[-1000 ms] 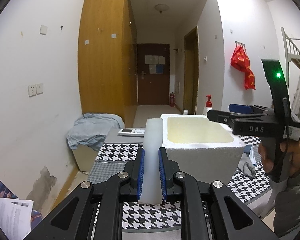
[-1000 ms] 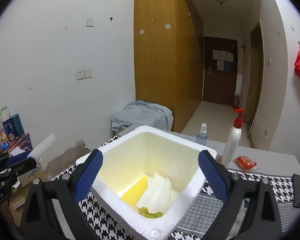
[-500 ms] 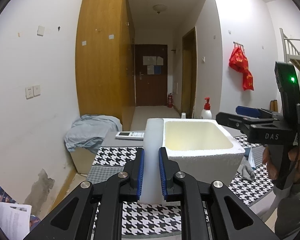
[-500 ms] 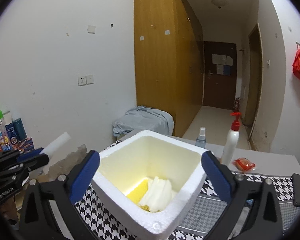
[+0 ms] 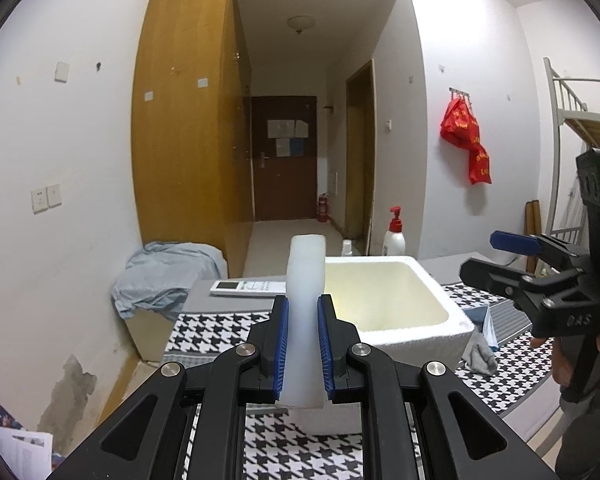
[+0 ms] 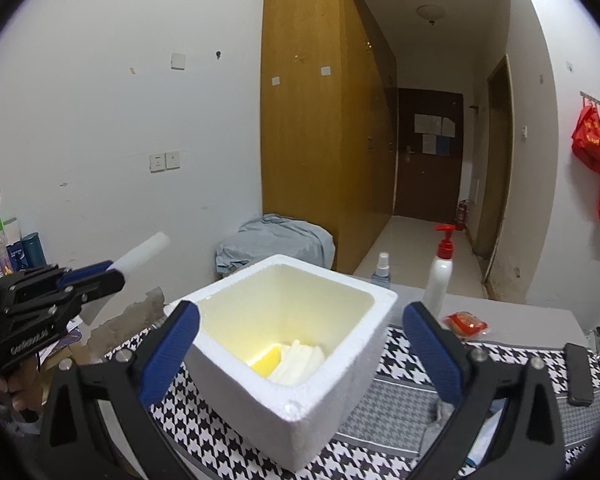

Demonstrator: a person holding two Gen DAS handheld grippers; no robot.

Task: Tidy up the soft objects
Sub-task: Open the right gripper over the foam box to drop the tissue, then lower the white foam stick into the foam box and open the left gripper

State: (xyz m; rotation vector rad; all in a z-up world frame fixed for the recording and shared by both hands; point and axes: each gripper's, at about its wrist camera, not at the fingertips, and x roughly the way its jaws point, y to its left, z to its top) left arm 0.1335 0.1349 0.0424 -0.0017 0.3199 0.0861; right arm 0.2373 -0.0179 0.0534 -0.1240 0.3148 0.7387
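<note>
Houndstooth table point(image 6: 400, 364) in a white-walled room: the left gripper point(image 5: 303, 350) is still pinching the white foam strip point(image 5: 305, 280), now drawing back from the foam box point(image 6: 300, 400); the right gripper point(image 6: 300, 348) is staying spread wide, also retreating from the box.

foam box point(image 6: 296, 364) stands on the table point(image 6: 516, 320); folded pads point(image 6: 300, 360) lie in it. pump bottle point(image 6: 440, 276) and spray bottle point(image 6: 381, 272) stand behind the box; packet point(image 6: 464, 323) lies to its right

Pale white foam strip point(image 5: 305, 312) held upright off the worktop (clamped mid-length), open styrofoam box point(image 6: 296, 380) holding folded white pieces point(image 6: 300, 360).
</note>
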